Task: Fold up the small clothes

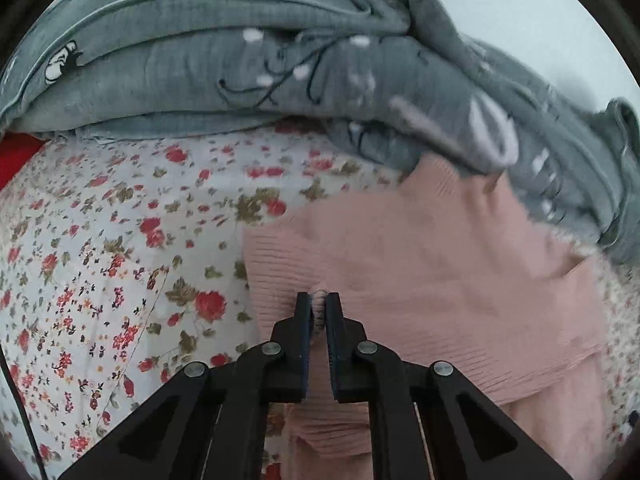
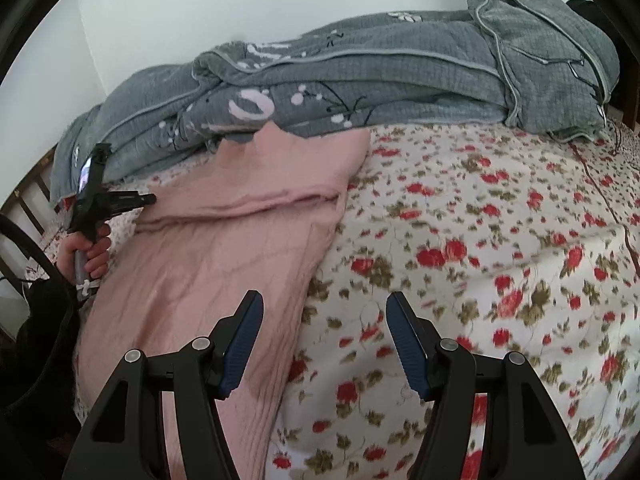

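two views, no brand, label or readable writing in either. biggest thing is the bed w/ its floral sheet point(image 1: 100, 240) point(image 2: 480, 240), white w/ red flowers, filling most of both frames. along the far edge lies a bunched grey quilt point(image 1: 240, 60) point(image 2: 400, 80) w/ white blotches and thin black branch lines; it sits against a pale wall point(image 2: 180, 0).

next in size, the pink knit garment point(image 1: 420, 260) point(image 2: 224, 260) lies on the sheet, its far end touching or tucked just under the quilt edge. in the right wrist view it runs as a long strip from the quilt down toward the camera, w/ a folded ridge across it approx. midway. the left wrist view shows only its ribbed end up close, partly blurred.

left hand-held gripper point(image 1: 319, 300): fingers pressed together, pinching a small tuft of the pink knit at the ribbed part. right hand-held gripper point(image 2: 324, 320): fingers spread wide, nothing between them, hovering over the sheet just beside the garment's right edge; left finger overlaps the pink fabric in frame.

only the right wrist view shows the left hand point(image 2: 90, 252) holding its tool at the garment's far left side, plus a dark wooden bed frame point(image 2: 28, 200) at the left edge. only the left wrist view shows a red patch point(image 1: 16, 160) at far left under the quilt.
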`<action>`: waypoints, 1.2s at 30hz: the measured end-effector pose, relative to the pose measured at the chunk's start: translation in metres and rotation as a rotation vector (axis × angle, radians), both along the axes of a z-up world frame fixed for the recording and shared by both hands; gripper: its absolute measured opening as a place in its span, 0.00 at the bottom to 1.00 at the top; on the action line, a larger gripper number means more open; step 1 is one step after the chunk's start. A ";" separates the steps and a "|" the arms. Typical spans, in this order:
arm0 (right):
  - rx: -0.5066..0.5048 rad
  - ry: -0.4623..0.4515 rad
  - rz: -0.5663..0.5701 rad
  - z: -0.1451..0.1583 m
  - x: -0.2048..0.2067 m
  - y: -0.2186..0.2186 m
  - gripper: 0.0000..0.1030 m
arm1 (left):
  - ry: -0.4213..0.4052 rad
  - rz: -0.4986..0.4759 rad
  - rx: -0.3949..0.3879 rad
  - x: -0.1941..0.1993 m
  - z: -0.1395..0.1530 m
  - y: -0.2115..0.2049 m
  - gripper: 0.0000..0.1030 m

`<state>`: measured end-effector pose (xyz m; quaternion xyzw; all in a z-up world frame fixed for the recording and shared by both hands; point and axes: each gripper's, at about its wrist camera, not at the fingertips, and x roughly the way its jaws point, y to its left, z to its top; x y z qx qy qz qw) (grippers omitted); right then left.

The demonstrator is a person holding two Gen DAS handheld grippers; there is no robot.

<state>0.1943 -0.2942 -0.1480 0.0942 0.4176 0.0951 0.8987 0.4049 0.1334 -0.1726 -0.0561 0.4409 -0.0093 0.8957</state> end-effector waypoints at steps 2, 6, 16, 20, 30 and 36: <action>-0.007 0.016 0.004 -0.001 -0.005 0.002 0.61 | 0.005 -0.008 -0.004 -0.006 0.009 0.001 0.30; -0.029 0.020 0.004 0.000 -0.020 0.007 0.61 | -0.039 -0.017 0.008 -0.044 0.034 0.001 0.60; -0.027 -0.012 -0.039 0.004 -0.065 0.021 0.57 | 0.033 -0.092 -0.047 -0.179 0.023 0.003 0.61; 0.002 0.033 0.009 -0.004 -0.082 0.031 0.57 | 0.080 -0.064 -0.131 -0.233 0.003 0.005 0.61; 0.030 0.109 0.098 -0.038 -0.112 0.059 0.49 | 0.084 -0.098 -0.266 -0.313 -0.016 -0.011 0.62; 0.073 0.054 0.067 -0.036 -0.112 0.062 0.05 | 0.098 -0.056 -0.239 -0.314 -0.013 -0.026 0.10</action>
